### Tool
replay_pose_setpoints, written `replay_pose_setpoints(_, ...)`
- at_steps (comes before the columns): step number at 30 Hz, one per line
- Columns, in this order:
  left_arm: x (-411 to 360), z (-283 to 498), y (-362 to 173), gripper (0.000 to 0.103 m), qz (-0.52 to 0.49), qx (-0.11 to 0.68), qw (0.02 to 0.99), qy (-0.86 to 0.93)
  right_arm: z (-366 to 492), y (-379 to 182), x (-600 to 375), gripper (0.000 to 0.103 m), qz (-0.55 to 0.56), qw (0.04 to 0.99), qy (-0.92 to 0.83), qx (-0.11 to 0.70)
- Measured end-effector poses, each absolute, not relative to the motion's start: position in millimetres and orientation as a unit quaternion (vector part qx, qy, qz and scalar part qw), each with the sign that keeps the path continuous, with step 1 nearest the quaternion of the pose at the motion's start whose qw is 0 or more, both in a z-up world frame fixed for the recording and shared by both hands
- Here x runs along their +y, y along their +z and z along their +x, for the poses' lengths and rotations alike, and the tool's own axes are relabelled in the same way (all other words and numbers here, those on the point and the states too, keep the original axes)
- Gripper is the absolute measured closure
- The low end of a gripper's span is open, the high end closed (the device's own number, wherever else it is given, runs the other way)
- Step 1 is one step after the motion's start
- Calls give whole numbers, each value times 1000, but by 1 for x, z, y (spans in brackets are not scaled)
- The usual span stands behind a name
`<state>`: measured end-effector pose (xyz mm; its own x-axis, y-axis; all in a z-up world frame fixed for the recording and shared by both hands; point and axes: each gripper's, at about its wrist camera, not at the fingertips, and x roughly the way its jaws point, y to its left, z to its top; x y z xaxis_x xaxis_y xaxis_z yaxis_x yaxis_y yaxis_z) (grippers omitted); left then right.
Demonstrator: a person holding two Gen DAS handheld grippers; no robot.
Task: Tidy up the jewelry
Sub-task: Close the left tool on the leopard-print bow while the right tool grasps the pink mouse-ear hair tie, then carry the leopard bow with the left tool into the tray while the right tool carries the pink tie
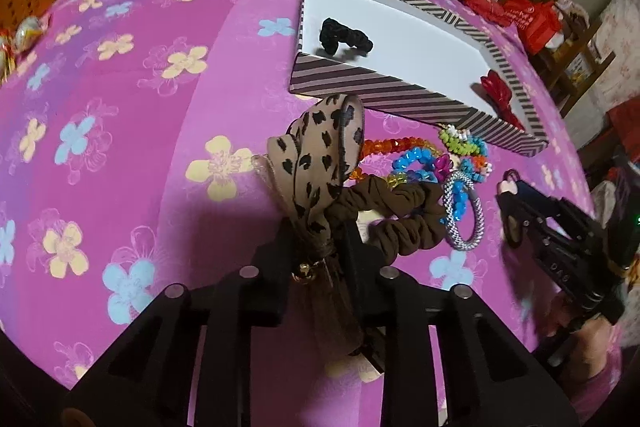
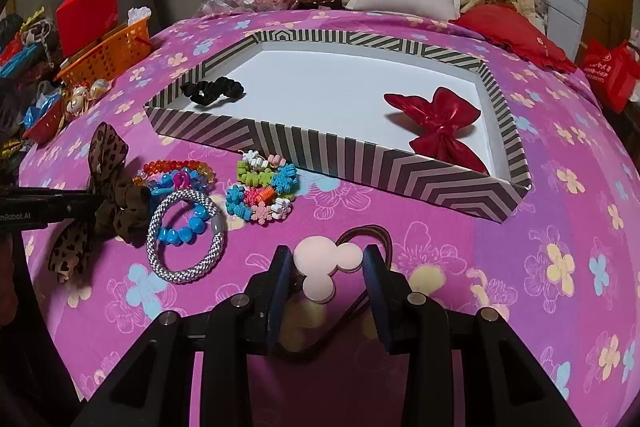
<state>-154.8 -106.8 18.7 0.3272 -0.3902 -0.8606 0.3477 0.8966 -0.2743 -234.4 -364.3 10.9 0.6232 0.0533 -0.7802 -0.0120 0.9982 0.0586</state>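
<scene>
A: State of the left gripper point(image 1: 316, 247)?

B: Jaws clenched on the leopard-print bow scrunchie point(image 1: 320, 147). The bow stands just ahead of the fingertips; its brown gathered band trails to the right of the jaws.

A: And the right gripper point(image 2: 326, 263)?

B: Jaws pressed against either side of the pink mouse-shaped charm hair tie point(image 2: 320, 267). The charm sits between the pads; its brown elastic loop extends ahead and below.

A: Location of the remaining items?

B: The beaded bracelets point(image 2: 180, 175) and the silver braided hair tie point(image 2: 160, 227) lie ahead and left of the right jaws. The striped box point(image 2: 360, 151) lies farther ahead on the floral bedspread point(image 2: 520, 287), holding a black scrunchie point(image 2: 212, 89) and a red bow point(image 2: 436, 123).
</scene>
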Motion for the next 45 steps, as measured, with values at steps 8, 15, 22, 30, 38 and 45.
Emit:
replay_pose_setpoints(8, -100, -166, 37, 88, -30, 514, 824, -237, -243, 16, -365, 69, 38, 905, 7, 424)
replay_pose_setpoints(15, -103, -174, 59, 89, -31, 494, 830, -256, -253, 30, -365, 69, 42, 911, 4, 409)
replay_pose_setpoints(22, -105, -177, 76, 89, -28, 480, 835, -268, -258, 42, -366, 69, 44, 916, 0, 399)
replay_pose_setpoints(30, -109, -179, 92, 89, -19, 467, 841, -271, -260, 51, -367, 69, 42, 920, -2, 391)
replay_pose_setpoints(38, -117, -176, 105, 89, -3, 455, 849, -269, -261, 59, -368, 69, 39, 922, -4, 384)
replay_pose_setpoints(45, -127, -170, 114, 89, 9, 447, 852, -271, -260, 64, -371, 69, 41, 924, -7, 381)
